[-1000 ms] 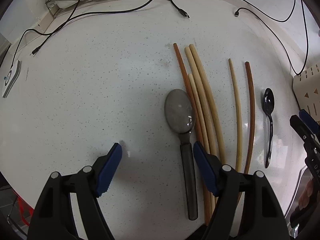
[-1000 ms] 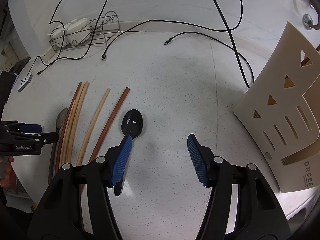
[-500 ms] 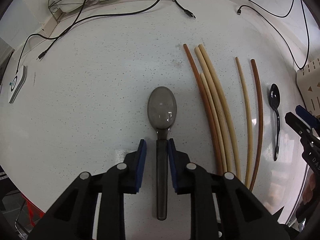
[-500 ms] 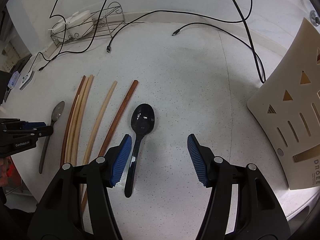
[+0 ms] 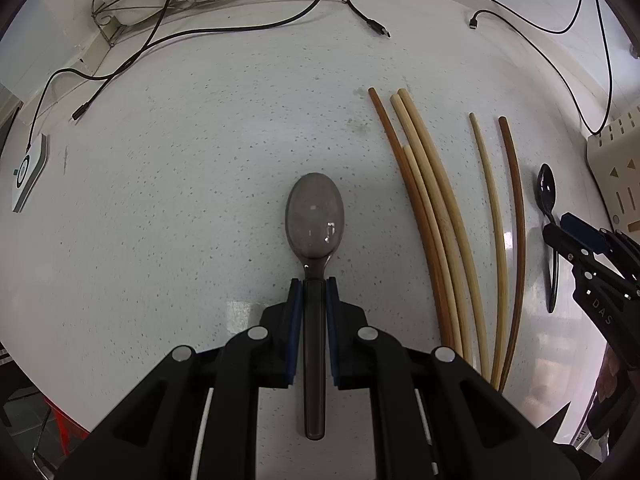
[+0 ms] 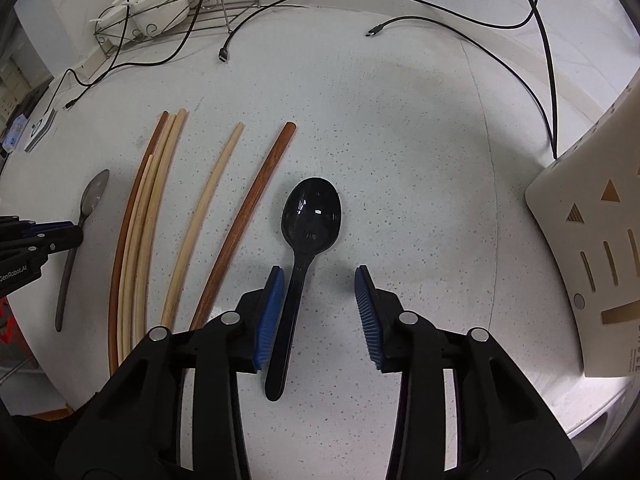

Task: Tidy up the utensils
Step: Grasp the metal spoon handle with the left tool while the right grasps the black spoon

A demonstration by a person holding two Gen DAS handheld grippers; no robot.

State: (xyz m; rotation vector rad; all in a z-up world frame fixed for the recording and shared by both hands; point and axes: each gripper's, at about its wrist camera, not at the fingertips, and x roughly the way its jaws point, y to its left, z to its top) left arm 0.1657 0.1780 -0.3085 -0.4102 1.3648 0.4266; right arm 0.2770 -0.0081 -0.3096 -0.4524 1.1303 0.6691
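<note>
Grey spoon (image 5: 315, 216) lies lengthwise, bowl pointing away from tool (image 5: 313, 284).

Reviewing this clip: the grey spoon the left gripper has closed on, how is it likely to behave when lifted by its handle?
The grey spoon looks like thin, translucent plastic, so probably light and fairly stiff. The left gripper pinches its handle just behind the bowl, so it may droop only slightly. Its glossy surface could slip or twist between the pads.
</note>
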